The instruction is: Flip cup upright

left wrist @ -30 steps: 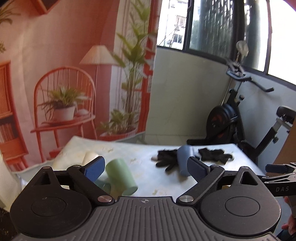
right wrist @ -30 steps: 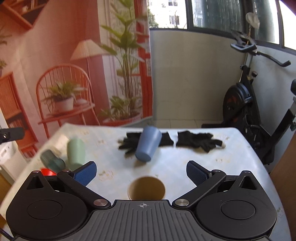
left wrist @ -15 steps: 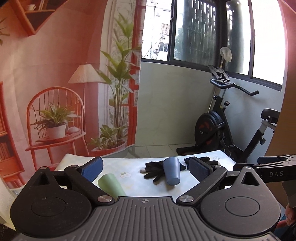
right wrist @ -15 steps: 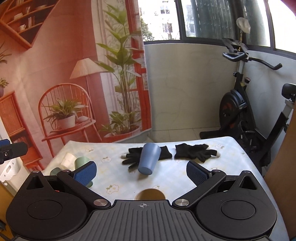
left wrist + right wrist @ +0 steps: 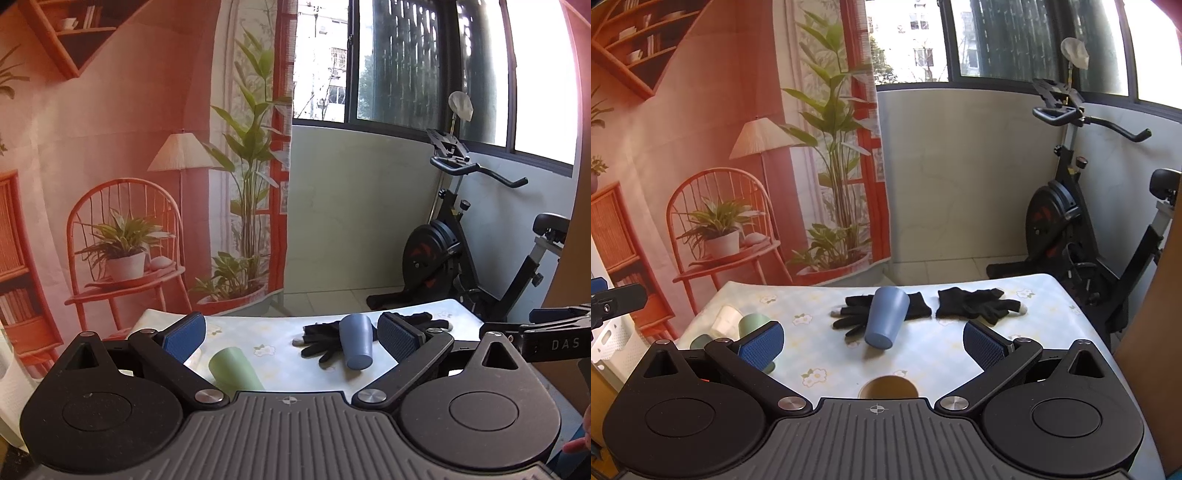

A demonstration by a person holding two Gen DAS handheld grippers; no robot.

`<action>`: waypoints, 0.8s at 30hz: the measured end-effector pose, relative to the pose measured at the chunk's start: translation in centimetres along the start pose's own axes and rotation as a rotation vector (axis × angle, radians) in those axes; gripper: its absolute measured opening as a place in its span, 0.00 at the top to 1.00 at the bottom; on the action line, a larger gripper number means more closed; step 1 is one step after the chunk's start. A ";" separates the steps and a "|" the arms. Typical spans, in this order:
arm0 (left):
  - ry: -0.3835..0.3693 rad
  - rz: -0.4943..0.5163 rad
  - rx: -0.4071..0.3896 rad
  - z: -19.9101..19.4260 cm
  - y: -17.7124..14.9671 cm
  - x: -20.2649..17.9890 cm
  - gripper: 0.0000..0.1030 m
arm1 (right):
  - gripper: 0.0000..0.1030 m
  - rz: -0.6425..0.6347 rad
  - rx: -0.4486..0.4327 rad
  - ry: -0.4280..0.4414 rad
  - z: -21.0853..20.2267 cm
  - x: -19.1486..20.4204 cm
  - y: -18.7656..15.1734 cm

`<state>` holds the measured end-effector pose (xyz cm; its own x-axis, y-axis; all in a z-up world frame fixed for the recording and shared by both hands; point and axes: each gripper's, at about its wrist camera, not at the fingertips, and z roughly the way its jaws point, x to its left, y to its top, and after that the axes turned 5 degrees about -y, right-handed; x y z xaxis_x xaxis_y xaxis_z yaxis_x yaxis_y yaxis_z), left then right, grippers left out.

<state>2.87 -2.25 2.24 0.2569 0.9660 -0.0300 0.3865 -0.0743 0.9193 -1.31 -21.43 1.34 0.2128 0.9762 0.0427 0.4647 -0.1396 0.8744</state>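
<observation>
A blue cup (image 5: 885, 318) lies on its side on a black glove (image 5: 882, 314), its base toward me; it also shows in the left wrist view (image 5: 355, 346). A green cup (image 5: 232, 371) lies tipped at the left; in the right wrist view (image 5: 753, 325) it sits beside a white cup (image 5: 726, 318) and a dark teal cup (image 5: 699, 341). A tan cup (image 5: 888, 387) stands upright with its mouth open just in front of my right gripper (image 5: 873, 341). Both the right gripper and my left gripper (image 5: 291, 338) are open, empty and held above the table's near edge.
The table (image 5: 945, 354) has a pale floral cloth. A second black glove (image 5: 979, 304) lies at the back right. An exercise bike (image 5: 1071, 221) stands behind the table at the right, and a printed backdrop (image 5: 701, 147) hangs at the left. A white basket (image 5: 613, 343) sits left of the table.
Both grippers have risen and pulled back from the table, so the cups look smaller and lower in view. The cups and gloves have not moved. Both grippers stay open.
</observation>
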 end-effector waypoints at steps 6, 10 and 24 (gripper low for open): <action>0.009 0.018 -0.009 -0.3 0.2 -0.1 0.02 | 0.00 0.001 0.003 -0.002 0.0 -0.1 -0.2; 0.007 0.016 -0.007 -0.3 0.3 -0.1 0.02 | 0.00 0.001 0.005 -0.002 0.0 -0.1 -0.1; 0.013 0.020 -0.002 -0.2 1.1 -0.5 0.02 | 0.00 0.006 0.011 -0.002 0.4 -0.1 0.2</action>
<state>2.97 -2.76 3.34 0.2531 0.9674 -0.0061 0.3799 -0.0935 0.9203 -0.91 -21.67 1.36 0.2171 0.9750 0.0466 0.4730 -0.1468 0.8688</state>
